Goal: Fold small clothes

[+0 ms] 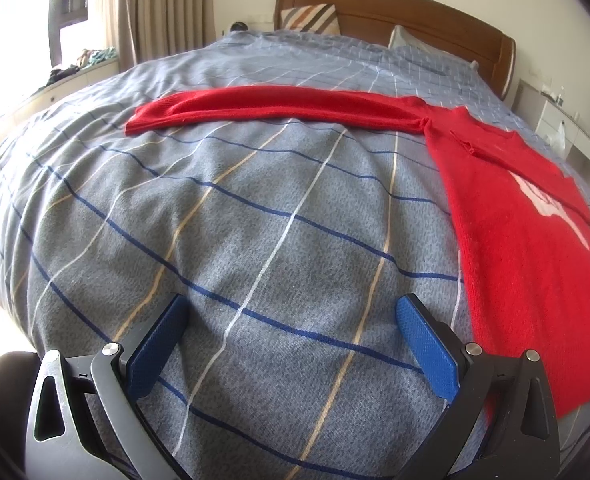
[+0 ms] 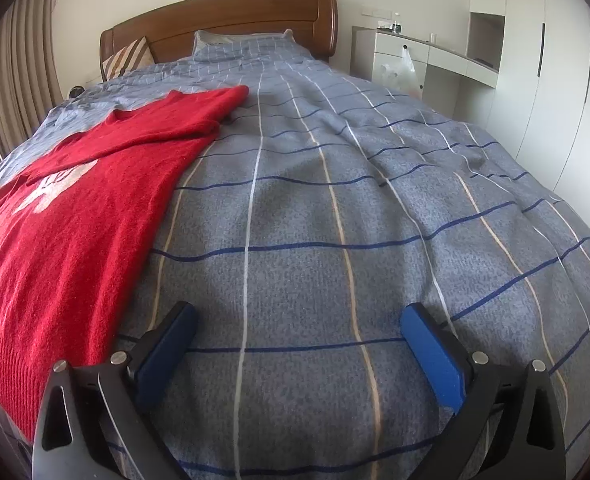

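A red knit sweater point(image 1: 511, 216) with a white chest print lies flat on the bed. In the left wrist view its body runs down the right side and one long sleeve point(image 1: 279, 106) stretches out to the left. In the right wrist view the sweater point(image 2: 63, 232) fills the left side, with its other sleeve folded across the chest. My left gripper point(image 1: 293, 308) is open and empty above the bedspread, left of the sweater's hem. My right gripper point(image 2: 297, 316) is open and empty, right of the sweater.
The bed has a grey-blue checked bedspread point(image 1: 255, 220) and a wooden headboard point(image 2: 223, 20) with pillows point(image 2: 239, 44). A window ledge and curtains point(image 1: 163, 8) are at the left. A white desk point(image 2: 427, 56) and wardrobe point(image 2: 543, 60) stand at the right.
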The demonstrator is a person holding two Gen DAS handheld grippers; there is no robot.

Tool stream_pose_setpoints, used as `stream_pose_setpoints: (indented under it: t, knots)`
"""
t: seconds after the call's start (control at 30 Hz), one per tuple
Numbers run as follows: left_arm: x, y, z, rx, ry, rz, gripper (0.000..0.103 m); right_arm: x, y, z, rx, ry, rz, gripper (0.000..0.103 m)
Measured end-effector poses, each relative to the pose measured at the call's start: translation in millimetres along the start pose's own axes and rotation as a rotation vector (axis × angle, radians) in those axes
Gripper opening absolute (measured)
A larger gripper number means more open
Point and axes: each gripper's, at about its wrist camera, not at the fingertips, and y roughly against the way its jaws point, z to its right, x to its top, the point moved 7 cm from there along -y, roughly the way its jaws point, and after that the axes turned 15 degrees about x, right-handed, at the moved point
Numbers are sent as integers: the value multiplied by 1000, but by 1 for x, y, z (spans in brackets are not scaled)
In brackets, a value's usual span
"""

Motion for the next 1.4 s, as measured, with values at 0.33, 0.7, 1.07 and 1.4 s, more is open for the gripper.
stream_pose_setpoints:
  t: [0.33,0.7,1.07,1.4]
  knots:
    - [0,-2,0,-9,12,0,103,0,0,0,-1,0,1,102]
    - [1,-1,-2,-27,13,-24,103,0,0,0,-1,0,1,102]
    - [2,-1,2,-22,-36,-32,103,0,0,0,-1,1,2,102]
    - [0,-2,2,-18,-52,-34,103,-1,0,0,-1,1,2,102]
